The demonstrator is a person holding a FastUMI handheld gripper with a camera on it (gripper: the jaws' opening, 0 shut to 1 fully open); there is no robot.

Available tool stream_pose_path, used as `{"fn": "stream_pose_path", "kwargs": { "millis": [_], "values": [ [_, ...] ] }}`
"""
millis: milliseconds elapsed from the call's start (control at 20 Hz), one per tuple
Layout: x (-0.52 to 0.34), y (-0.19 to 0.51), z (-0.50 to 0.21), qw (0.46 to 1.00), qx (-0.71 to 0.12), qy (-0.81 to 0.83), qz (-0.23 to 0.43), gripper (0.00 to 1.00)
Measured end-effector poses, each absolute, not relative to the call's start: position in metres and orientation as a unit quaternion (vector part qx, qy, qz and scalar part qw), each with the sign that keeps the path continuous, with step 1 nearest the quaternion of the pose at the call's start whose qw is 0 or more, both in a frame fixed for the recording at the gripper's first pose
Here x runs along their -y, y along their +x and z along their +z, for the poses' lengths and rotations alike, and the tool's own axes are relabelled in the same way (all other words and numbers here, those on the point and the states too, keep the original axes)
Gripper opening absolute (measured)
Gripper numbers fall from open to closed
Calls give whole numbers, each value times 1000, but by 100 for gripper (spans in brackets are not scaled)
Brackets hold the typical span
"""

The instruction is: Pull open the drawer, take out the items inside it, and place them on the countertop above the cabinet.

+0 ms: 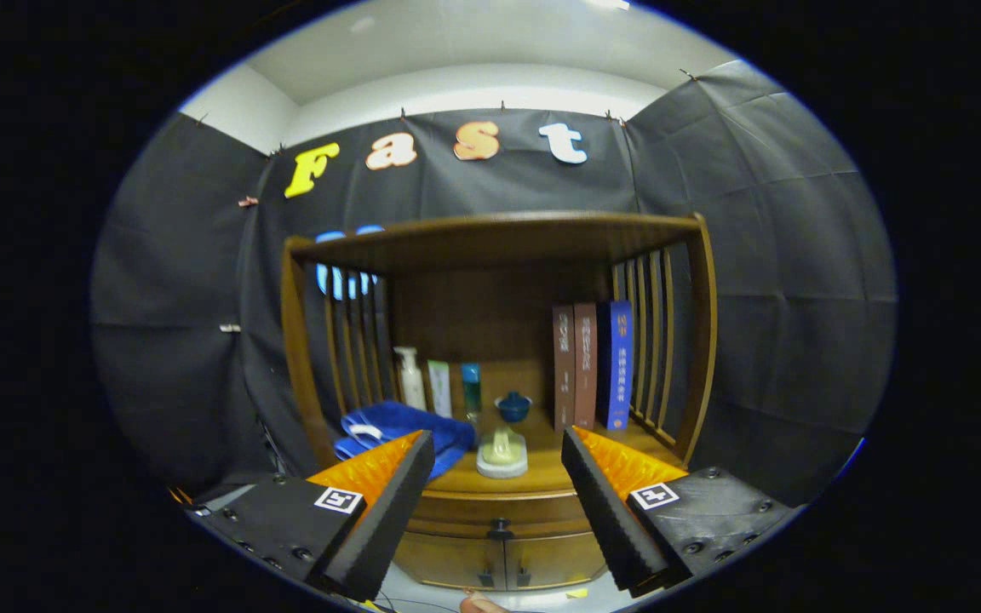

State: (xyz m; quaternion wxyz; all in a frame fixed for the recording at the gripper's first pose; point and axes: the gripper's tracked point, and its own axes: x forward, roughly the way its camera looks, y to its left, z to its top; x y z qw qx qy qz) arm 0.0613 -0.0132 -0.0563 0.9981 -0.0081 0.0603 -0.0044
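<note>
A wooden cabinet stands ahead of me, with its countertop under a slatted shelf frame. The drawer below the countertop looks closed, and its small dark knob sits in the middle of the front. My gripper is open, its fingers spread wide with nothing between them. It hovers in front of the cabinet, short of the drawer. Seen between the fingers on the countertop are a pale green item on a white dish and a folded blue cloth.
On the countertop stand a white pump bottle, two slim bottles, a small blue lidded pot and three upright books. Two cupboard doors lie under the drawer. A fingertip shows at the bottom.
</note>
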Motion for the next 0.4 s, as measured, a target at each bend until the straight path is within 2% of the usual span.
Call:
{"fn": "stream_pose_path", "kwargs": {
  "millis": [400],
  "values": [
    [11, 21, -6, 999, -49, -21, -2, 98]
  ]
}}
